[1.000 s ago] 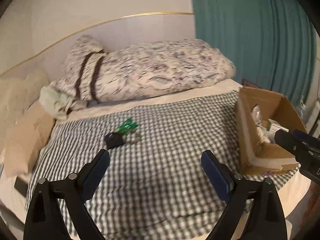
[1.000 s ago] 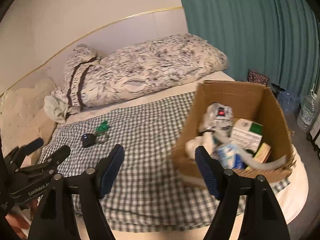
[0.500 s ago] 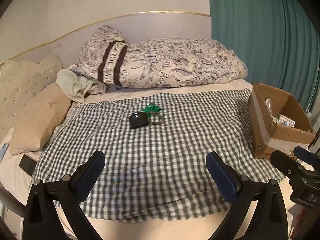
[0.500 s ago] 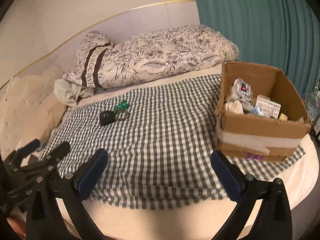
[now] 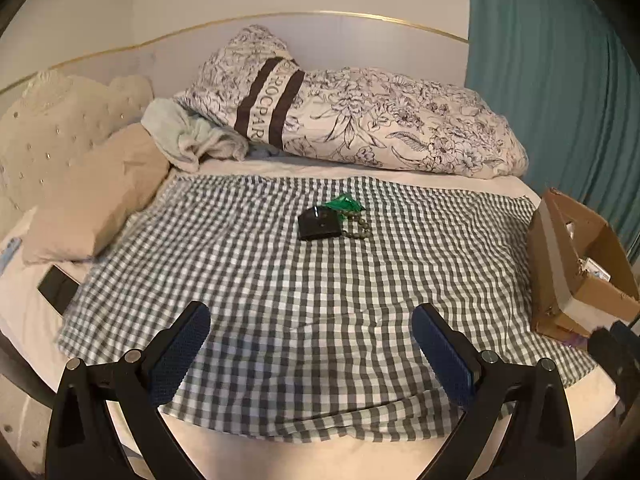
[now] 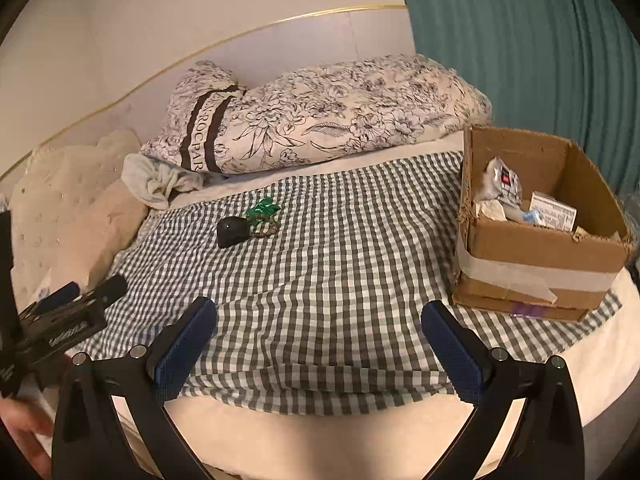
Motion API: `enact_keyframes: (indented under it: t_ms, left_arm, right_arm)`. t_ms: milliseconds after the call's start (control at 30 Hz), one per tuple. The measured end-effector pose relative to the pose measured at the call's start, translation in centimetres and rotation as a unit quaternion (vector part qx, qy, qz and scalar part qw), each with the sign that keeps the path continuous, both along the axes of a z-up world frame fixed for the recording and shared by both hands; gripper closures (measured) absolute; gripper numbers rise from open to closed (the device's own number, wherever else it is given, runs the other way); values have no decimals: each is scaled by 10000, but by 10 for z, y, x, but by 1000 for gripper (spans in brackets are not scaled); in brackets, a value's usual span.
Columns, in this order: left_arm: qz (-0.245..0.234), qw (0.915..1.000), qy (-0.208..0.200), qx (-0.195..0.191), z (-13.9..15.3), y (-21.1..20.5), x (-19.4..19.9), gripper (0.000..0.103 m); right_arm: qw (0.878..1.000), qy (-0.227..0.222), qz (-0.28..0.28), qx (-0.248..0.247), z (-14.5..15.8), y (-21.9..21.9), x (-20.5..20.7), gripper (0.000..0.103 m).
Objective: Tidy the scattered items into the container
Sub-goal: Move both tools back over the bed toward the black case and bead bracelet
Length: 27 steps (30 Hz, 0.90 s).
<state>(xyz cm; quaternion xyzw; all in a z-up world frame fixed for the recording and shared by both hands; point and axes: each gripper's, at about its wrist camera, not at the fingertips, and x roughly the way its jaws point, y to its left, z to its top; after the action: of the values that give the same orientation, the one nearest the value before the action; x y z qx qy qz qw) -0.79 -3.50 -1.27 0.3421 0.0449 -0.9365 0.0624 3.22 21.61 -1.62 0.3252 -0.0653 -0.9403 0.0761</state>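
While both tongs hang wide open and empty over the near edge of the bed [image 5: 280, 452], 3 loose items wait together in the middle of the checked blanket [image 5: 320, 320]: a black case [image 5: 319, 225], a green wrapper [image 5: 343, 203] just behind it, and a string of beads [image 5: 357, 229] touching its right side. The left tongs [image 5: 310, 350] face this cluster more squarely, so they seem the better pick for the reach. A good grab would take the black case across its narrow sides, with the pads low on the blanket so the soft cloth does not bunch up between them. The beads lie so close that they may drag along or snag.

The right tongs [image 6: 320, 344] sit nearer the cardboard box [image 6: 532, 256], which stands at the right edge of the bed, well apart from the cluster, and already holds packets and small cartons. A flowered pillow [image 5: 360, 120], a crumpled pale cloth [image 5: 188, 136] and a beige cushion [image 5: 92, 200] lie behind and left, clear of the path.
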Motion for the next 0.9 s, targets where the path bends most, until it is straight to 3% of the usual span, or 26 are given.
enact_keyframes:
  t_ms: [200,500,633,800,900]
  left_arm:
    - [56,9995,-307,17,-24,-6,-28,0]
    - [114,9988,-470,45,-56,-23,-119,0]
    - [238,9981,-573,10,-72,-33,-166,0]
    - [454,9964,-655,303,-92,-46,-216,0]
    - [603,9940,-634,658,-100,-54,-236,0]
  right_arm:
    - [9999,-51,-85,-23,-19,0,-13,1]
    - [9997,-149,163,124,-46,-36,-102,2]
    - [9981,-449,360,223,-64,-58,-158,18]
    - [9955,-528,681,394,-81,-89,-221,43]
    - [9943,-541,795,461,-93,-101,-248,44]
